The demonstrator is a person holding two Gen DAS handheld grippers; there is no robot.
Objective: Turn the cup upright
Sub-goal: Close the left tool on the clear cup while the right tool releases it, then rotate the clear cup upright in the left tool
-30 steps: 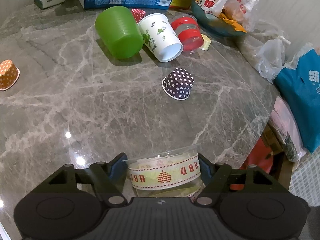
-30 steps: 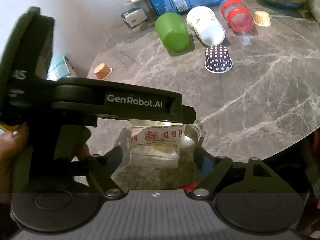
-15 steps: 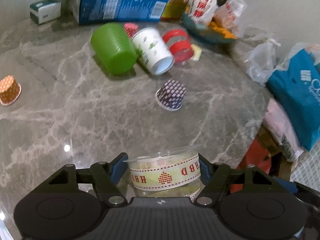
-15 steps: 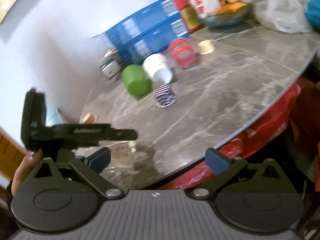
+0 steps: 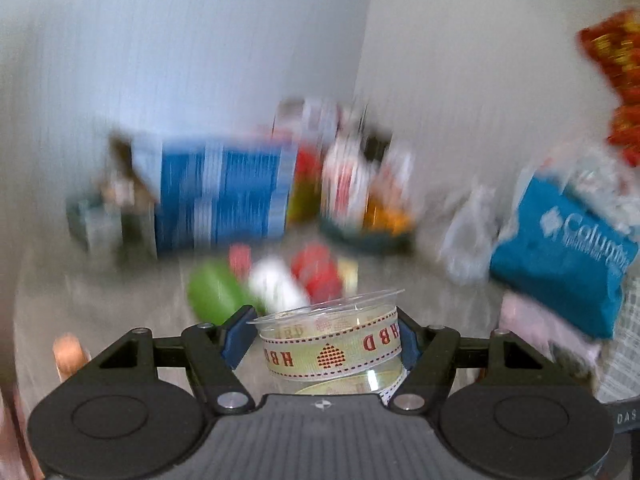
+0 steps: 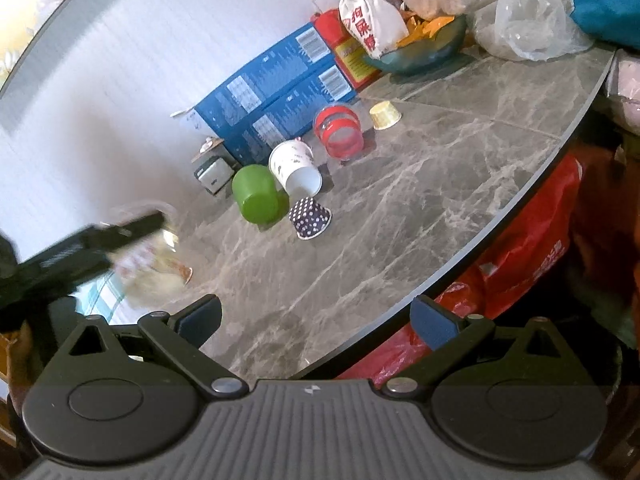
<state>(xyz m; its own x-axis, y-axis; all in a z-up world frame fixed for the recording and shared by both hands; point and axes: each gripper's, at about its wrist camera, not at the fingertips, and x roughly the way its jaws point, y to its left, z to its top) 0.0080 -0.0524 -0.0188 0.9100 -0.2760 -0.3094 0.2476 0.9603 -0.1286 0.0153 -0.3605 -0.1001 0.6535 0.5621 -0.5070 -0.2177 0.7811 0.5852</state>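
Clear cup (image 5: 332, 344) clamped in left gripper (image 5: 326, 336), right gripper (image 6: 316, 320) wide open, empty; rim should be kept level when lowered beside green cup (image 6: 256, 194).

Motion blur smears the boxes (image 5: 218, 200) and the cups (image 5: 276, 280) behind the sharp clear cup (image 5: 332, 348).

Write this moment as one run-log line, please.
left gripper: shut on clear ribbon cup, rim up | right gripper: open, holds nothing | left view blurred

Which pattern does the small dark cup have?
White dots on dark navy paper cup, sharpest in the right wrist view.
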